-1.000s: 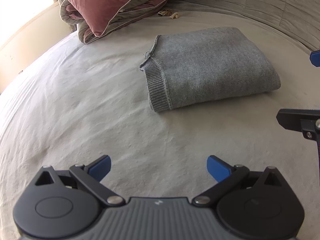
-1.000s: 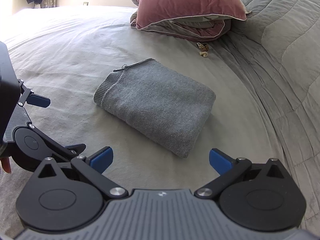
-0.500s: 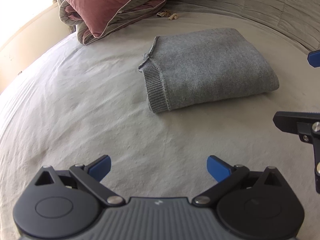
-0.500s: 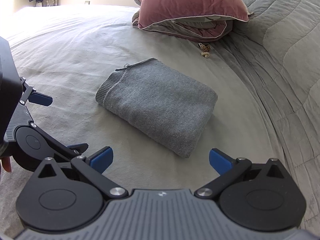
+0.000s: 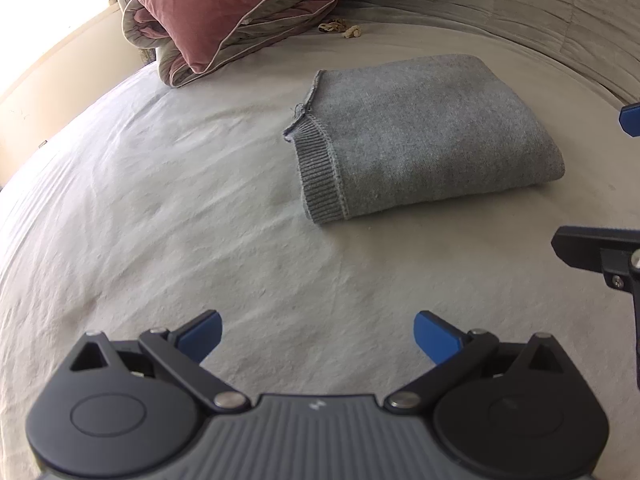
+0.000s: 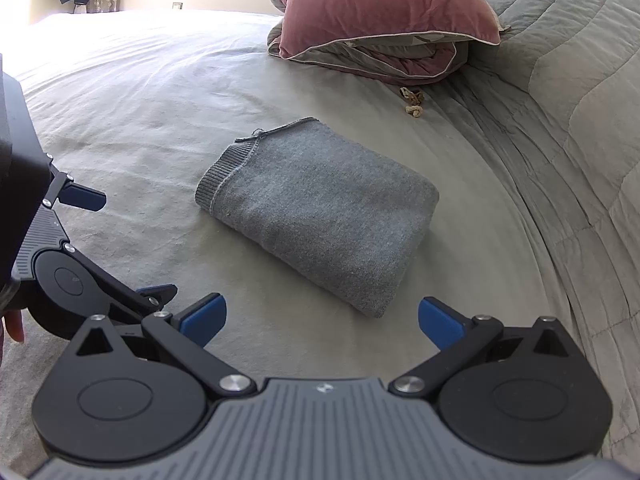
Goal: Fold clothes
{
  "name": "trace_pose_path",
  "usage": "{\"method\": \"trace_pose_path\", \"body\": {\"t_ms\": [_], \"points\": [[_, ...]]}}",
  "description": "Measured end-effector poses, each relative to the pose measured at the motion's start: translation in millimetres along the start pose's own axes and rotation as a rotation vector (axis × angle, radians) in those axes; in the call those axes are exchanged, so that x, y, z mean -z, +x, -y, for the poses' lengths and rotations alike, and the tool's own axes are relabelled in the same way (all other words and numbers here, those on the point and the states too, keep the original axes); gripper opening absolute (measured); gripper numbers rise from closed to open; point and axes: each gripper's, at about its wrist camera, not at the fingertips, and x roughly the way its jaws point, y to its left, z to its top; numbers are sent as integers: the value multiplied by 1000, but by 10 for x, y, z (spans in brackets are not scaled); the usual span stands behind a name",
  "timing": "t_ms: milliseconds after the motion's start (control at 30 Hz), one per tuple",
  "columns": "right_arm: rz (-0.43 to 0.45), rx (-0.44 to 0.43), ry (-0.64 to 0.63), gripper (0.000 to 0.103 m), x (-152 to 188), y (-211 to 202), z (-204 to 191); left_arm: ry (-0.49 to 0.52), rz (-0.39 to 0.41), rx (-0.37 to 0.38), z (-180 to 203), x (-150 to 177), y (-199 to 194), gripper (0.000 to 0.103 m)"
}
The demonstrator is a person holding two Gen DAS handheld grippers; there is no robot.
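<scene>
A grey knitted sweater (image 5: 424, 136) lies folded into a compact rectangle on the bed, its ribbed hem facing left; the right wrist view shows the same sweater (image 6: 320, 208) lying diagonally. My left gripper (image 5: 318, 338) hovers open over bare sheet, well short of the sweater, holding nothing. My right gripper (image 6: 322, 320) is also open and empty, its blue tips just in front of the sweater's near corner. The left gripper (image 6: 116, 246) shows at the left edge of the right wrist view.
A pink pillow (image 6: 384, 4) rests on a rolled grey and pink duvet (image 5: 224, 12) at the head of the bed. A small knotted cord (image 6: 414, 102) lies beside it. A quilted grey cover (image 6: 576, 92) rises along the right. The light sheet (image 5: 160, 200) spreads to the left.
Both grippers have drawn back slightly from the folded sweater and stayed open. The sweater has not moved.
</scene>
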Motion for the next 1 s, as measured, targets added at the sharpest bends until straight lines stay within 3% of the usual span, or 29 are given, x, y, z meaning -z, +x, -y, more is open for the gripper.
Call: {"method": "trace_pose_path", "body": {"t_ms": [1000], "points": [[-3, -14, -16, 103, 1, 14, -54, -12, -3, 1, -46, 12, 16, 102]]}}
